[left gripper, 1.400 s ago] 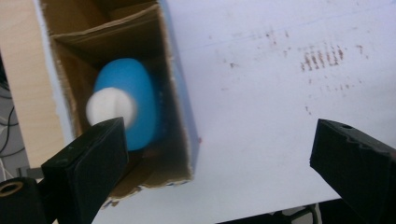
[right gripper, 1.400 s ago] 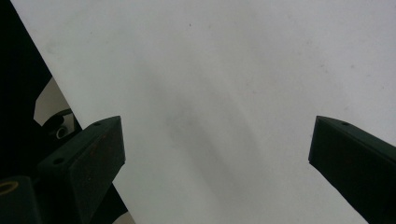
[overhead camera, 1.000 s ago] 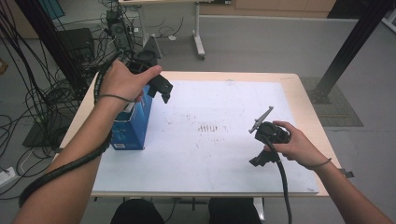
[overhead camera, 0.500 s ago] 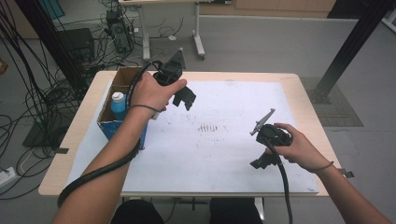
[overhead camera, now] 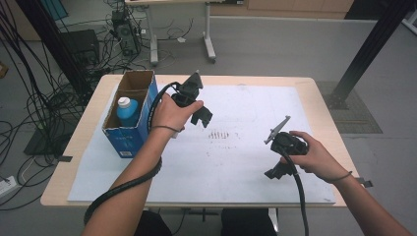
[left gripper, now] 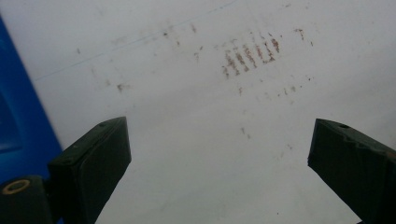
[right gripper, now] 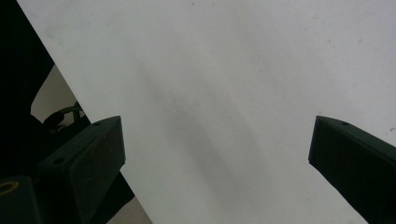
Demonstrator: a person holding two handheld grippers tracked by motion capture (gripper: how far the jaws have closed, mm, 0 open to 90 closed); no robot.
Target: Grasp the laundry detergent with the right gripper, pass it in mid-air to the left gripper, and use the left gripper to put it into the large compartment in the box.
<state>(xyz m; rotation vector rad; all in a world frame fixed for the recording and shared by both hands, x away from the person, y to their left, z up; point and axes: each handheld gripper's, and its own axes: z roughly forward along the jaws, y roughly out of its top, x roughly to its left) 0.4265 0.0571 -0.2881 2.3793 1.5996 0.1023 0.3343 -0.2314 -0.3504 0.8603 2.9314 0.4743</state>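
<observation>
- The box (overhead camera: 129, 132) is blue outside and brown inside.
- The bottle (overhead camera: 127, 112) in it is blue with a white cap.
- The sheet (overhead camera: 236, 162) on the table is white, with a small row of reddish-brown marks (overhead camera: 219, 133).
- The table (overhead camera: 328, 120) edge is light wood.
- Both grippers are black, left (overhead camera: 202, 116) and right (overhead camera: 276, 172).

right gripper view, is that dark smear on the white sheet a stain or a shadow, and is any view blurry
Right gripper view: the soft grey band on the white sheet reads as a shadow, edgeless. Left gripper view: the reddish marks are sharp, while the near jaws look soft. High view: evenly lit, slightly soft, with no glare on the table.
</observation>
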